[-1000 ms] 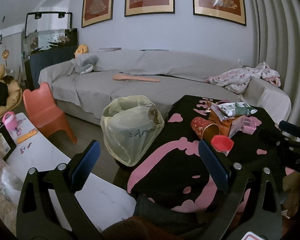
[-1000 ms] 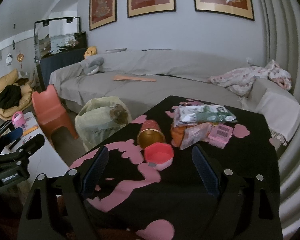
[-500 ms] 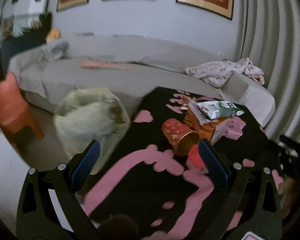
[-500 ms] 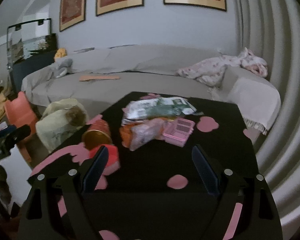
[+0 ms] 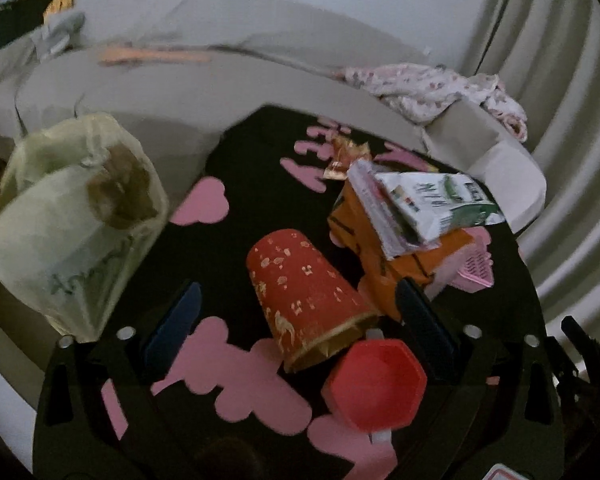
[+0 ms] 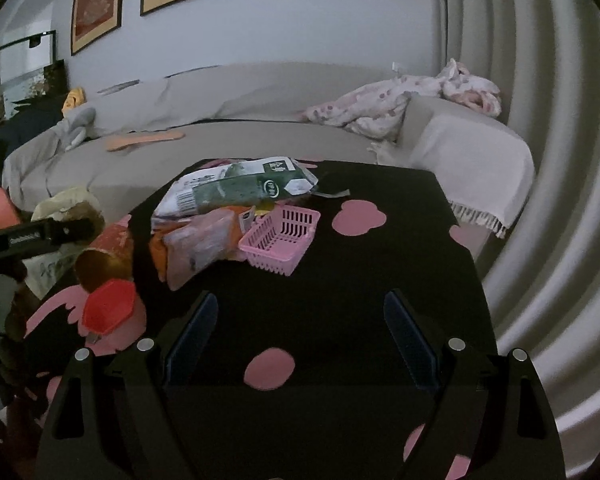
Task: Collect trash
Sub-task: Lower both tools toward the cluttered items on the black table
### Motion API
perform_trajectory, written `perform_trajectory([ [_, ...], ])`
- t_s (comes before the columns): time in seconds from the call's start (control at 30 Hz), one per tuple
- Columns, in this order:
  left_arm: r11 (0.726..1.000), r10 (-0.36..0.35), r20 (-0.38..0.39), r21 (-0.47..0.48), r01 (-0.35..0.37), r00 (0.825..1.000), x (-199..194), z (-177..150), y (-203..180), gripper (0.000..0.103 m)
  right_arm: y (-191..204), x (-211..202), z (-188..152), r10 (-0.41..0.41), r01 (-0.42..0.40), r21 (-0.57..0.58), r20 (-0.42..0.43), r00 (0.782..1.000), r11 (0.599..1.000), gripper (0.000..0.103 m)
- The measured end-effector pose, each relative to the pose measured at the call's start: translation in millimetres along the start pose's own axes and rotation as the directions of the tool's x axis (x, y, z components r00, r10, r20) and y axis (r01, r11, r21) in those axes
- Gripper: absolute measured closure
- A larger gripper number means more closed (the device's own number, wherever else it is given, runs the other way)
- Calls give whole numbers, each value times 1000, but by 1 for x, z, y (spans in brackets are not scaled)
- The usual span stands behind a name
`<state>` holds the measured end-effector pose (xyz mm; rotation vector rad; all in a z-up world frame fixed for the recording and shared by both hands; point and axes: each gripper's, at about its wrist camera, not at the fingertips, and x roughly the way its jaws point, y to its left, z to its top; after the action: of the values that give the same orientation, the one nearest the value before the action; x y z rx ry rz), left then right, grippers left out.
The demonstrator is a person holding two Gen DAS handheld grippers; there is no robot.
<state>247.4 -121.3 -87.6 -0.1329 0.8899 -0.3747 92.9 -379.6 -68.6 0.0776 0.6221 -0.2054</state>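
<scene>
Black surface (image 5: 260, 208) with pink blotches. Left view: left gripper (image 5: 300, 320) closing, unclenched, red cup (image 5: 304, 296) on its side between the jaws; trash bag (image 5: 72, 216) beside the surface, part full. Right view: right gripper (image 6: 300, 332) spread, holding nothing; pink basket (image 6: 280, 240) looks empty.

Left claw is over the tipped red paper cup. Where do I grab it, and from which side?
Take the red paper cup across its mid-body, coming down from above. It lies on its side on the tablecloth, gold rim toward the camera, so its round wall faces both pads. The left claw is closing around it already. Probably stay clear of the red lid.
</scene>
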Motion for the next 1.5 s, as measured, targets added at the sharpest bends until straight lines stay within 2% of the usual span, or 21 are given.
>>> perform_trajectory([
  [0.1, 999, -5, -35, -34, 3, 999, 13, 4, 5, 19, 0, 10, 16, 22, -22, -2, 1, 1000, 1000, 21],
  [0.2, 1000, 2, -65, -23, -4, 998, 26, 5, 9, 19, 3, 18, 37, 64, -63, -20, 31, 997, 998, 21],
  [0.3, 999, -31, -91, -43, 27, 995, 36, 6, 15, 19, 14, 33, 59, 100, -99, -55, 22, 995, 994, 21],
  [0.47, 996, -67, -81, -56, 63, 994, 38, 11, 22, 36, 25, 59, 85, 145, -145, 0, -14, 989, 989, 21],
  [0.57, 994, -98, -79, -55, 94, 992, 39, 9, 22, 44, 27, 76, 93, 135, -133, 66, -16, 991, 989, 21],
  [0.8, 993, -104, -72, -56, 100, 992, 35, 7, 24, 44, 16, 117, 99, 181, -154, 304, -64, 981, 940, 21],
  [1.03, 992, -109, -62, -75, 104, 992, 31, 5, 36, 37, 4, 157, 99, 178, -113, 382, -138, 974, 917, 21],
  [1.1, 991, -112, -59, -75, 108, 992, 30, 4, 38, 37, 0, 170, 94, 219, -137, 410, -160, 962, 902, 21],
  [1.2, 991, -119, -56, -73, 115, 991, 30, 4, 40, 37, -3, 174, 92, 258, -175, 427, -145, 955, 887, 21],
  [1.27, 990, -124, -56, -75, 119, 991, 30, 4, 41, 36, -4, 172, 94, 279, -205, 407, -133, 951, 890, 43],
  [1.33, 990, -124, -55, -80, 119, 991, 29, 3, 41, 36, -7, 169, 94, 340, -271, 401, -112, 934, 875, 53],
  [1.4, 990, -118, -53, -83, 113, 992, 28, 2, 41, 36, -10, 164, 95, 371, -304, 397, -105, 923, 866, 57],
  [1.47, 990, -112, -53, -87, 107, 992, 26, 2, 41, 36, -12, 154, 96, 362, -306, 356, -101, 926, 883, 87],
  [1.5, 991, -110, -53, -88, 105, 993, 26, 2, 41, 36, -12, 150, 97, 354, -302, 334, -107, 929, 893, 88],
])
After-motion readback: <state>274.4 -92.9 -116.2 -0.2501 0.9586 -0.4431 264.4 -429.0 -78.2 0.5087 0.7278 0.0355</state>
